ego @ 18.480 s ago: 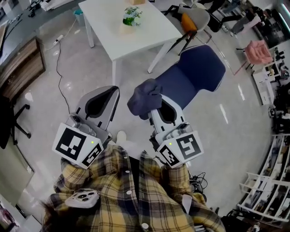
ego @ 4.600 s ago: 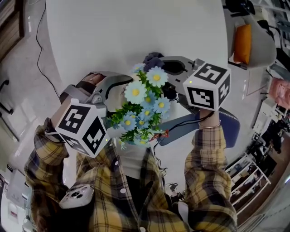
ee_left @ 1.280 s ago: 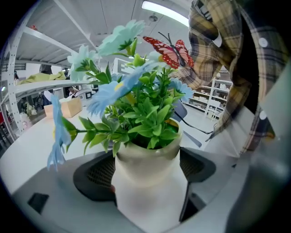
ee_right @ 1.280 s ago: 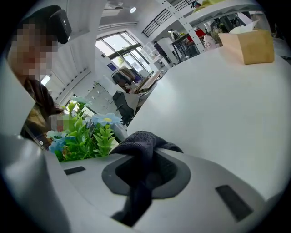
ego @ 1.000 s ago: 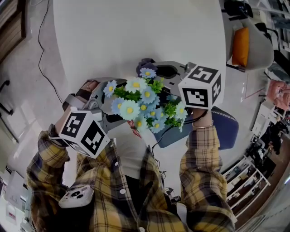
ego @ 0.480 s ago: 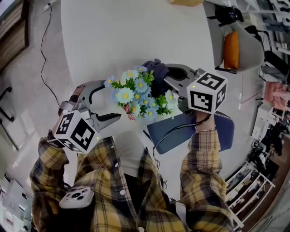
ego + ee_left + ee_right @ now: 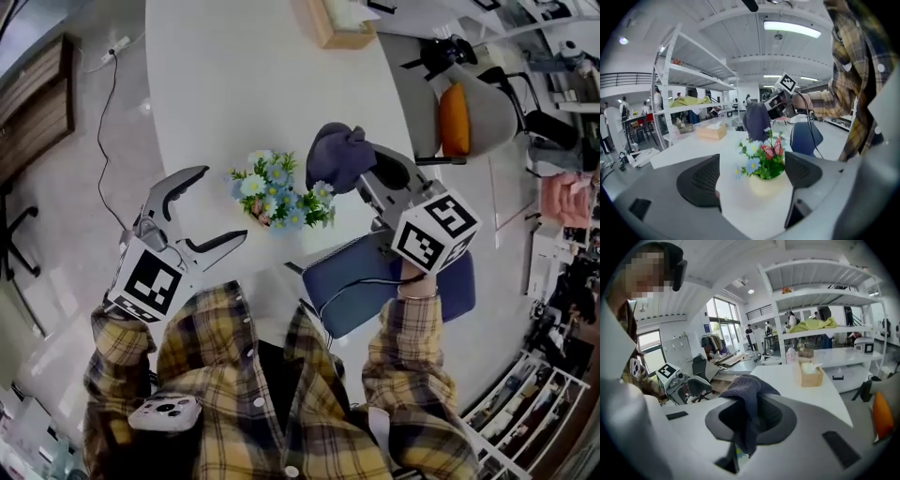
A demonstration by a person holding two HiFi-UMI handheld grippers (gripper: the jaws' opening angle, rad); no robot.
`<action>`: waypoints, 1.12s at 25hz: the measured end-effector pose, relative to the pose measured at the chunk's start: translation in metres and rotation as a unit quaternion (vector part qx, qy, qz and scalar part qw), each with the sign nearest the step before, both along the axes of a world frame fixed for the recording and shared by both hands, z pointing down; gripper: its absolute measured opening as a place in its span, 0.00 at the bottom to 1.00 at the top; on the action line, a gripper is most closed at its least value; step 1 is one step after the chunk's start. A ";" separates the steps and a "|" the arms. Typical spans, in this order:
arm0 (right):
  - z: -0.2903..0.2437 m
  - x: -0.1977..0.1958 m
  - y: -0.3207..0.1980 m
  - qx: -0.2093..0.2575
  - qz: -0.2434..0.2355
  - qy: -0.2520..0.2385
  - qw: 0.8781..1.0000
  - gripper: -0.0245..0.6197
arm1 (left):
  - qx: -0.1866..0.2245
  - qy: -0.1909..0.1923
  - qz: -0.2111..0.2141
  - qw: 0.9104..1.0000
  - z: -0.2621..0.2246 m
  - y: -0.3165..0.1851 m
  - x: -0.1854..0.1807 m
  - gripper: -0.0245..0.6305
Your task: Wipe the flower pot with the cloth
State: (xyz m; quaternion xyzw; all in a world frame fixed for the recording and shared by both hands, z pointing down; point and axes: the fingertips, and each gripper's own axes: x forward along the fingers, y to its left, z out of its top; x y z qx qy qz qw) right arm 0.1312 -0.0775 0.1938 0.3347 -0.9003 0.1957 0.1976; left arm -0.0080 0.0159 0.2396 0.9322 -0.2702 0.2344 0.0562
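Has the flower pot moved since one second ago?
Yes. The flower pot was held up in the left gripper; now it stands lower, on the white table, and that gripper is open, clear of it.

Flower pot (image 7: 278, 199) on table (image 7: 234, 94); right tool (image 7: 354, 172) grips cloth (image 7: 335, 154).

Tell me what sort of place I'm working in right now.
Most likely an open-plan lab or workshop office: tall white shelving racks holding gear, a large white work table, and a blue office chair pulled up beside it.
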 end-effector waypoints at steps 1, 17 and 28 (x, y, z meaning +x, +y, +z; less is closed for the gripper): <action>-0.017 0.000 0.004 0.017 0.006 -0.005 1.000 0.09 | 0.010 0.015 -0.017 1.000 -0.017 -0.003 0.000 0.70; -0.143 -0.037 0.104 0.170 0.040 -0.072 0.982 0.09 | 0.070 0.157 -0.131 0.976 -0.153 0.024 0.002 0.23; -0.139 -0.037 0.103 0.154 0.034 -0.089 0.984 0.09 | 0.061 0.162 -0.144 0.974 -0.169 0.015 0.026 0.05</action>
